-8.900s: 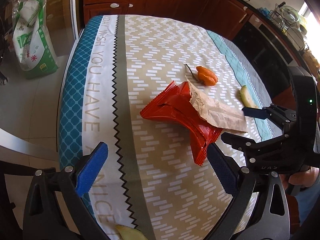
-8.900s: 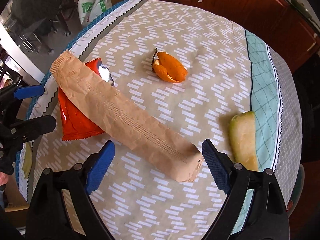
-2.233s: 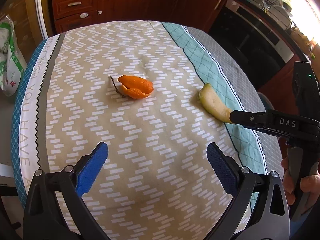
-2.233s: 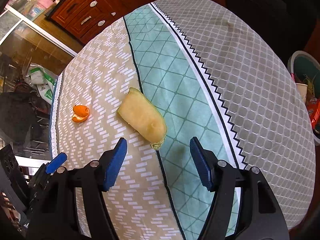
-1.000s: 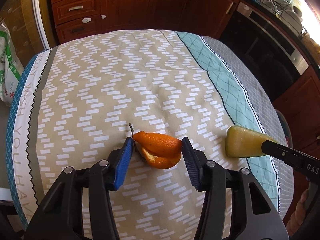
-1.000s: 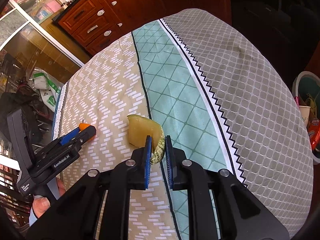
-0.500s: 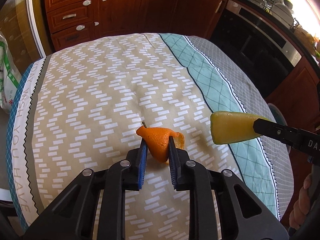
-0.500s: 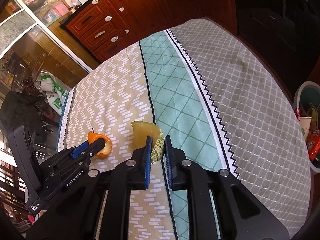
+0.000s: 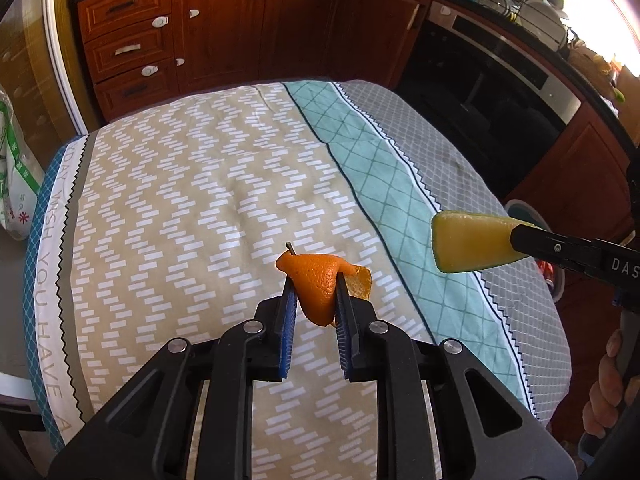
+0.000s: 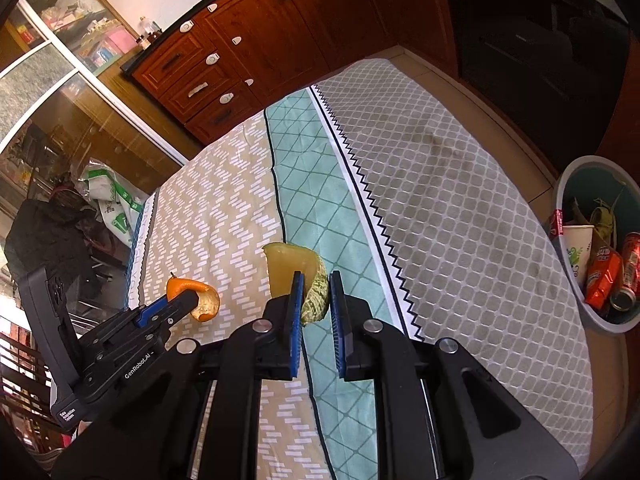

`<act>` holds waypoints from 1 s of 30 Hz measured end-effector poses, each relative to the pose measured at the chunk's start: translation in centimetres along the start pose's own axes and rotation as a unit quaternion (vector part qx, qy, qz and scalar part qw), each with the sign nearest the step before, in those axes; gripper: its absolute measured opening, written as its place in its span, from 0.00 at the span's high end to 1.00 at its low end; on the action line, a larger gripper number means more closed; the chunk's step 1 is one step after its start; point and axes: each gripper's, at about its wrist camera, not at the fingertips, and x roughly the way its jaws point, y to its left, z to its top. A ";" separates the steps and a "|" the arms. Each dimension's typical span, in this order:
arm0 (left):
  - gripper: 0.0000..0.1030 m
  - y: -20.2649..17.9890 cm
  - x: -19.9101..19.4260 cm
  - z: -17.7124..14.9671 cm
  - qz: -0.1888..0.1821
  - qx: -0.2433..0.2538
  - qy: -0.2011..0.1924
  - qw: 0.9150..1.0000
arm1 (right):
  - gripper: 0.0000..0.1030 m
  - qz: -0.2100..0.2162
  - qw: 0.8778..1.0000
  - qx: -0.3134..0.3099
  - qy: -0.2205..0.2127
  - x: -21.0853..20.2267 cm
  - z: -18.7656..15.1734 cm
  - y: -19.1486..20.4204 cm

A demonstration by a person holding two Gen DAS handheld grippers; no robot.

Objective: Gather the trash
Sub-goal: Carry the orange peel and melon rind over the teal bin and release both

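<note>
Blue pads of the left gripper are pressed together on a curl of orange peel, which hangs clear above the tablecloth; a short dark stem pokes from the peel's top. In the right wrist view the right gripper is likewise clamped on a melon rind, pale yellow flesh on one face and a netted green skin on the other, also held off the cloth. From the left wrist view that rind juts out sideways from the right gripper's black fingers at the right edge, with a person's hand on the handle below. Beneath both grippers the table is covered by a cloth in bands: tan with white dashes, teal diamond lattice, grey diamonds, and a white strip of lettering at the left edge. Past the table's right edge, on the floor, stands a round bin holding a paper cup, red cans and wrappers. Beyond the table runs a row of reddish wooden cabinets, with a built-in oven to the right.
</note>
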 end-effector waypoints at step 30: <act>0.82 -30.2 5.1 2.3 -0.101 0.194 0.036 0.975 | 0.88 -0.094 0.970 0.177 -0.140 -18.5 -2.5 -27.7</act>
